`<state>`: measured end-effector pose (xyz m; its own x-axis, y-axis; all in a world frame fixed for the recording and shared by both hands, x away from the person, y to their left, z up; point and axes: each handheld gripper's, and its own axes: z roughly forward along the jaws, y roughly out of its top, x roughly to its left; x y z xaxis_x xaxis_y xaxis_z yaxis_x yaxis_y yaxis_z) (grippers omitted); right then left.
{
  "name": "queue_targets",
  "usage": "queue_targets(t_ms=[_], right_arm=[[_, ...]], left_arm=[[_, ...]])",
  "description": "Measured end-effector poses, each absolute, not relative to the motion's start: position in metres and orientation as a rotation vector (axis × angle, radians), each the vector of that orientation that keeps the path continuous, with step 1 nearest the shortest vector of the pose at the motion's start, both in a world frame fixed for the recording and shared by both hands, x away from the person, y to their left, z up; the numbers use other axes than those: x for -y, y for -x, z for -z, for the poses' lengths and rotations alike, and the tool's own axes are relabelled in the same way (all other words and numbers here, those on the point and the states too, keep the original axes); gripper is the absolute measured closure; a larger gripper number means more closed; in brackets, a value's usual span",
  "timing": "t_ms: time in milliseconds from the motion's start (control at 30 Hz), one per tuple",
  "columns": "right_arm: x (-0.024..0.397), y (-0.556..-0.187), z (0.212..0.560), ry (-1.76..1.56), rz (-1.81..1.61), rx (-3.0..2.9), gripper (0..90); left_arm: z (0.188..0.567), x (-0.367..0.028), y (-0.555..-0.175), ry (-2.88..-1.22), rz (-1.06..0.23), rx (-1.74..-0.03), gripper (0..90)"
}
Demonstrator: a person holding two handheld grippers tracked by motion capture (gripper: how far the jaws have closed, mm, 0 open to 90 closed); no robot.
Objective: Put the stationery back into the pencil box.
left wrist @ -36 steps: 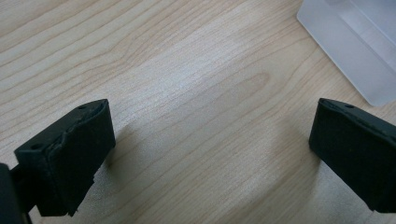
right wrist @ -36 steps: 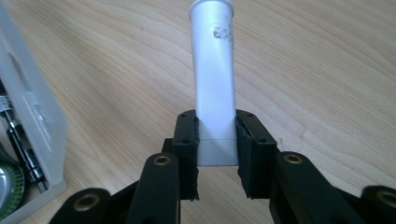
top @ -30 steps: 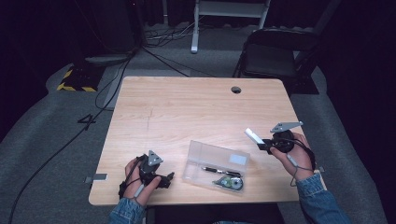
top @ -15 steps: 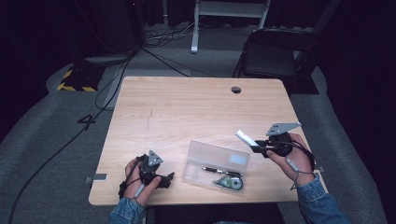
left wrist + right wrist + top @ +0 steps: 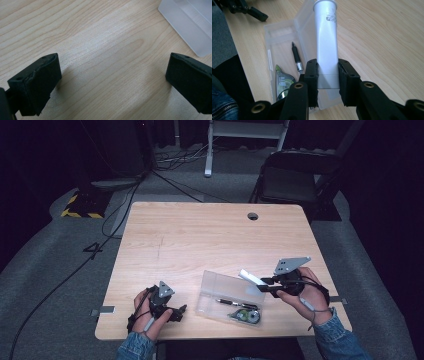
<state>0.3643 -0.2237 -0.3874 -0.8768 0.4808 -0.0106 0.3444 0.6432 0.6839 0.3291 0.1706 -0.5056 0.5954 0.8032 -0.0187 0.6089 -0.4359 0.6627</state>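
Two grippers, one clear case, one white tube, one pen, one tape roller on one wooden table [image 5: 200, 235].

Nearest, at the front edge: left gripper [image 5: 176, 312] resting low on the wood, jaws released and wide apart with nothing between, unmoved since a second ago. Just beyond, the clear case [image 5: 222, 290] lying open, holding one black pen [image 5: 297, 60] and one green tape roller [image 5: 283, 81]. To its side, right gripper [image 5: 327, 75] clenched on the white tube [image 5: 326, 37], pads pressing both flanks, tube raised above the case's edge. Against the earlier frame: tube and right gripper shifted from beside the case to over it. Farther off, one chair [image 5: 295, 177] behind the table.
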Motion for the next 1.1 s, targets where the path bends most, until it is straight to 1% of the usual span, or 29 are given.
queue_targets(t_ms=[667, 1100], right_arm=[[0.192, -0.35, 0.398, -0.484, -1.037, -2.801, 71.4], [0.169, -0.342, 0.413, -0.345, -0.975, -2.913, 71.3]], left_arm=[[0.506, -0.171, -0.329, -2.19, -0.397, -1.115, 0.6], [0.506, -0.171, -0.329, -2.189, -0.397, -1.114, 0.6]])
